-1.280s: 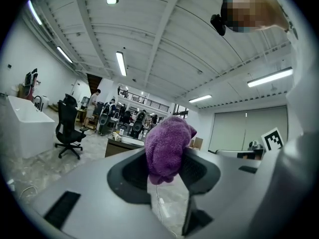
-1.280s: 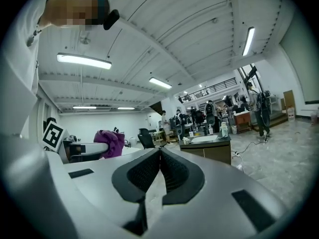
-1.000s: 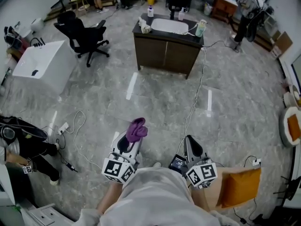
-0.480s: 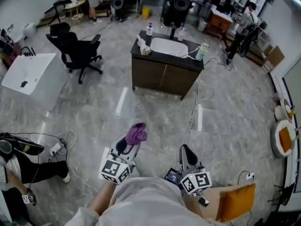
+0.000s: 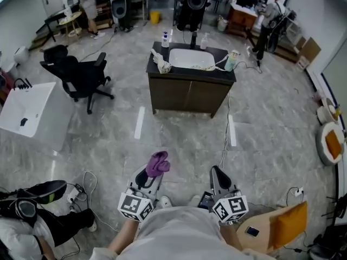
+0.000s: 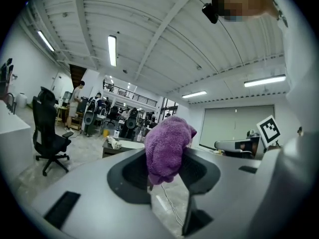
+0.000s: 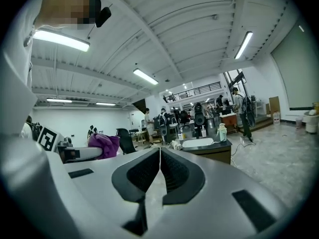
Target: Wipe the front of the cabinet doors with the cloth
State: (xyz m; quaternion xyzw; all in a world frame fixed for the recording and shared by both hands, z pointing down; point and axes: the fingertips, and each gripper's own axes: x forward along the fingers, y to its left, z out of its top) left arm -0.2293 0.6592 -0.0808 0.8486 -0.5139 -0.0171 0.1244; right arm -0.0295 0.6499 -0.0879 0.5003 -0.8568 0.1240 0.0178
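Purple cloth (image 5: 158, 163): bunched into a wad, pinched between the jaws of your left gripper (image 5: 151, 171). In the left gripper view the cloth (image 6: 168, 148) fills the gap between the jaws and spills over their tips. The jaws are closed as far as the fabric allows.

Your right gripper (image 5: 219, 175): held beside the left at about the same height, close to your body. In the right gripper view its jaws (image 7: 160, 156) are pressed together along their full length, with nothing between them.

Cabinet (image 5: 190, 93): dark wood, well ahead of you across open floor, with neither gripper near it. Its two doors (image 5: 173, 95) face you and both are closed. The cloth is well apart from them.

On the cabinet top:
- a white sink basin (image 5: 191, 58) in the middle
- a crumpled pale rag (image 5: 161, 64) at the left front corner
- a bottle (image 5: 165, 39) behind the rag
- a pale green cup (image 5: 231, 62) at the right edge

Floor: grey marbled. Two white tape strips (image 5: 139, 122) lie in front of the cabinet, one on each side. A cable (image 5: 224, 140) runs from the cabinet's right side down towards you.

Around the cabinet:
- a black office chair (image 5: 76, 75) to the left of it
- a white tub (image 5: 30, 112) further left
- an orange cushion (image 5: 287, 218) on a seat near your right elbow
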